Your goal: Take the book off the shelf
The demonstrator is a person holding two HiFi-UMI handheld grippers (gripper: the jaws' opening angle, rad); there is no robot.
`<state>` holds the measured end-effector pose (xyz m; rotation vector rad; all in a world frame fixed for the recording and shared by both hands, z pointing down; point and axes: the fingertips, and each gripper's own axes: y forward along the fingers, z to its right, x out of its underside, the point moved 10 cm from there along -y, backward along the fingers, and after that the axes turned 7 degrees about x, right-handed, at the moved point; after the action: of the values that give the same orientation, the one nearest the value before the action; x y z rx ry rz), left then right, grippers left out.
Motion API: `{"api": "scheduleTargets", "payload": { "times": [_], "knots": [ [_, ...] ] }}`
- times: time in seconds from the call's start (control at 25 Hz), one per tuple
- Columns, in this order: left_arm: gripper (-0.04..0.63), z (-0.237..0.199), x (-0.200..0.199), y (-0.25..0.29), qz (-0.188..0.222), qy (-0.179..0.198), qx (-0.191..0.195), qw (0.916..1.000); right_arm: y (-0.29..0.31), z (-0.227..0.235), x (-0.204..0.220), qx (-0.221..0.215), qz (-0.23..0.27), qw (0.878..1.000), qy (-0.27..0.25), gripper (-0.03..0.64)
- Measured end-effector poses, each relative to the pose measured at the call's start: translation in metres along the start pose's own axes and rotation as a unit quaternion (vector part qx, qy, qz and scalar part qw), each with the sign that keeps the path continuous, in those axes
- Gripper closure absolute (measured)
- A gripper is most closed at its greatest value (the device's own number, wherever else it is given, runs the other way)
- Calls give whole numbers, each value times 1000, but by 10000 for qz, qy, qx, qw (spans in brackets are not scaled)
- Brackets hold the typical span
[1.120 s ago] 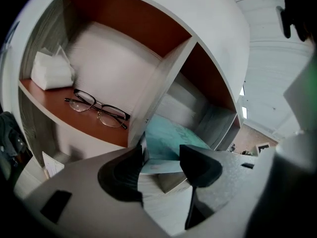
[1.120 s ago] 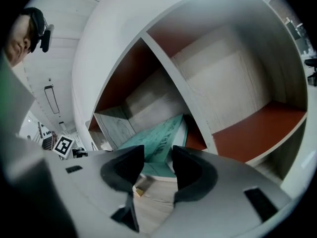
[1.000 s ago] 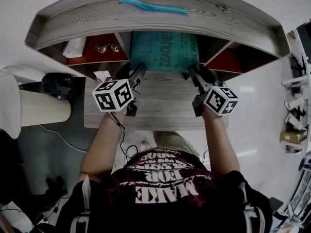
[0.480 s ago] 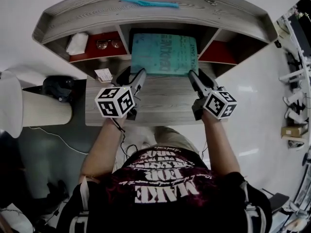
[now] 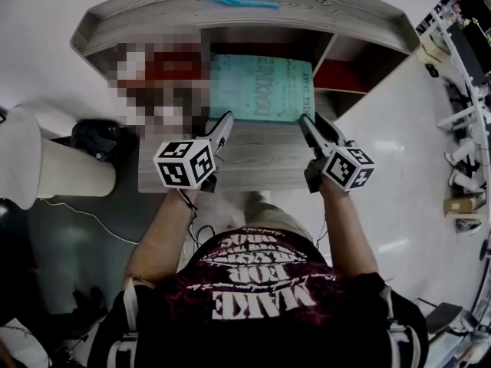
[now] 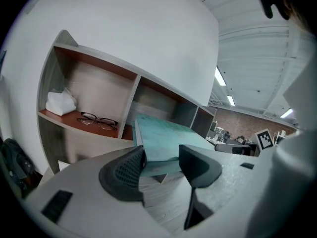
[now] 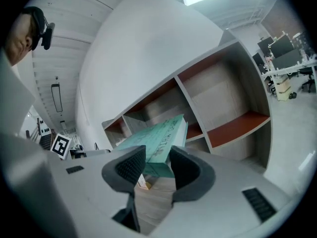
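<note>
Here, the book (image 5: pixel 261 89) juts over the counter's (image 5: pixel 261 163) back edge, its near corners clamped by left gripper (image 5: pixel 225 119) and right gripper (image 5: pixel 306 121).

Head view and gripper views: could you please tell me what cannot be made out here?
- Shelf, left compartment: head view, covered by a mosaic patch; its glasses show only in the left gripper view.
- Book, small cover print: too blurred in the head view; partly behind the jaws of the right tool in its own view.
- Blue item on the shelf top: head view, too small to identify.
</note>
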<state>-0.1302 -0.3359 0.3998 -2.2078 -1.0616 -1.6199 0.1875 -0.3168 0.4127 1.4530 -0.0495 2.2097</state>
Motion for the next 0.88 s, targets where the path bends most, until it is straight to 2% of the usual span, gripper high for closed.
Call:
{"api": "scheduleTargets", "payload": {
  "times": [0.4,0.88],
  "knots": [
    [368,15,7,-34,-3,102,28,9999,-31,-22,11,4,72,10000,-18,453],
    [368,8,30,-38,-120,89,-46,9999,-28,-21,34,81,-158,9998,-31,453]
  ]
}}
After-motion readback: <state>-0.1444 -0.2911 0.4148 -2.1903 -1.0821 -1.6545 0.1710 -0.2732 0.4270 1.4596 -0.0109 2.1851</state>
